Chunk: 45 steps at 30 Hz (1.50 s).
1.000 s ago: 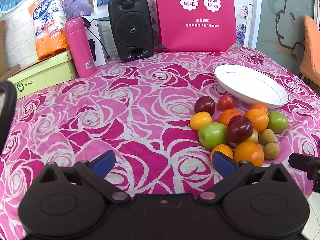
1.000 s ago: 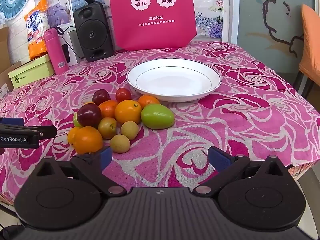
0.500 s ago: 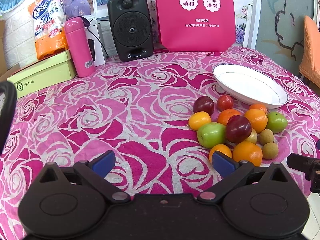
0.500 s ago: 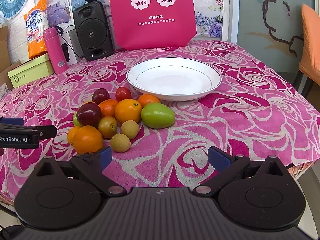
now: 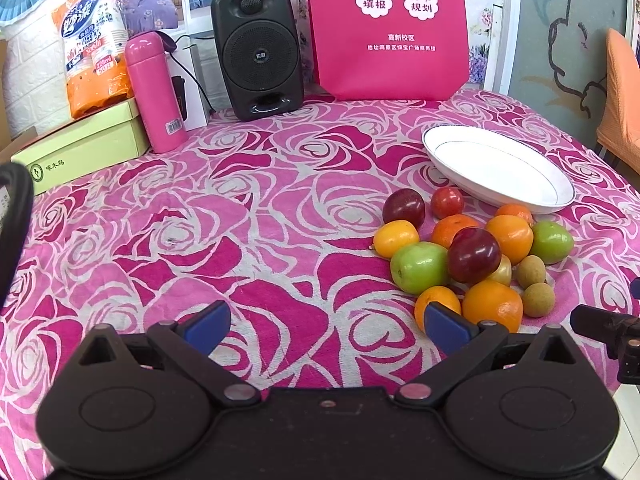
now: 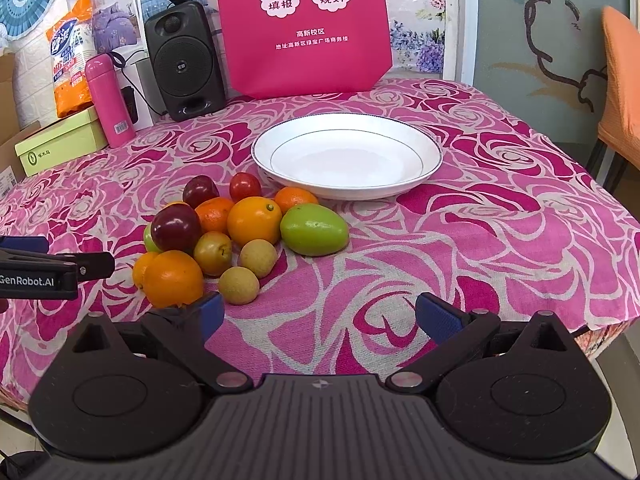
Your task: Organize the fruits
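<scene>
A pile of fruit [image 6: 236, 236] lies on the rose-patterned cloth: oranges, dark red plums, green fruits and small brown ones. It also shows in the left wrist view [image 5: 472, 256]. An empty white plate [image 6: 347, 156] stands just behind the pile, and shows in the left wrist view [image 5: 496, 168]. My left gripper [image 5: 326, 326] is open and empty, low over the cloth left of the pile. My right gripper [image 6: 320, 316] is open and empty, near the table's front edge, right of the nearest orange [image 6: 173, 278].
At the back stand a black speaker [image 5: 256, 44], a pink bottle [image 5: 154, 92], a green box [image 5: 80, 148], an orange packet [image 5: 94, 40] and a pink bag [image 5: 386, 28]. An orange chair [image 6: 620, 92] stands at the right. The table edge drops off at the front right.
Both grippers have crept slightly forward toward the fruit. Nothing was taken hold of and the fruit has not moved.
</scene>
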### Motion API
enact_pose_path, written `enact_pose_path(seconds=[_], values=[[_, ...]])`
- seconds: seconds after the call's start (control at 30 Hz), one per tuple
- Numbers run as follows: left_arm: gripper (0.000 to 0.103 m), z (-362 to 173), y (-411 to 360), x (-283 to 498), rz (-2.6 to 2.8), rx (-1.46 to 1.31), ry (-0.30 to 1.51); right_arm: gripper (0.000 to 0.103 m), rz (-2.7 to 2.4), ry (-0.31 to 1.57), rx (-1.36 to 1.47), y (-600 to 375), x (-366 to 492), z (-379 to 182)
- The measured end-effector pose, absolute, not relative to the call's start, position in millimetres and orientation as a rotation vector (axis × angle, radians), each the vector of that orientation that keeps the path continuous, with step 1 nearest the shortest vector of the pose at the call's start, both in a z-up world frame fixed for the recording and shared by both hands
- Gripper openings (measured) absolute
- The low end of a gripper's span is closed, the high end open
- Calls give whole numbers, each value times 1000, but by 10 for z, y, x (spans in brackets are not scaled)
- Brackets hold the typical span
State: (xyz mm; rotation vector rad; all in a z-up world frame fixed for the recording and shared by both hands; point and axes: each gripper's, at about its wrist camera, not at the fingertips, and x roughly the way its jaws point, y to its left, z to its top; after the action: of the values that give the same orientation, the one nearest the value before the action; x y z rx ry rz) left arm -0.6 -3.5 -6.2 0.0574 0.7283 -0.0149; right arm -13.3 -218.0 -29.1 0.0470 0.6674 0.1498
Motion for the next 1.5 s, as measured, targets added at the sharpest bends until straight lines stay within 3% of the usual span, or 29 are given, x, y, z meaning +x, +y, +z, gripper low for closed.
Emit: enact_pose_path(seconds=[0.97,1.27,1.5], values=[[103,-75,-20,16,-36,45,730,103,175,671,55,-2132,-116,-313],[103,-22,150,16,-164,-51,717,103,347,494,9,-1980,-212,-229],[103,15,316,2,-255,-120,718,103,491,516,-83,-1713,-177,-221]])
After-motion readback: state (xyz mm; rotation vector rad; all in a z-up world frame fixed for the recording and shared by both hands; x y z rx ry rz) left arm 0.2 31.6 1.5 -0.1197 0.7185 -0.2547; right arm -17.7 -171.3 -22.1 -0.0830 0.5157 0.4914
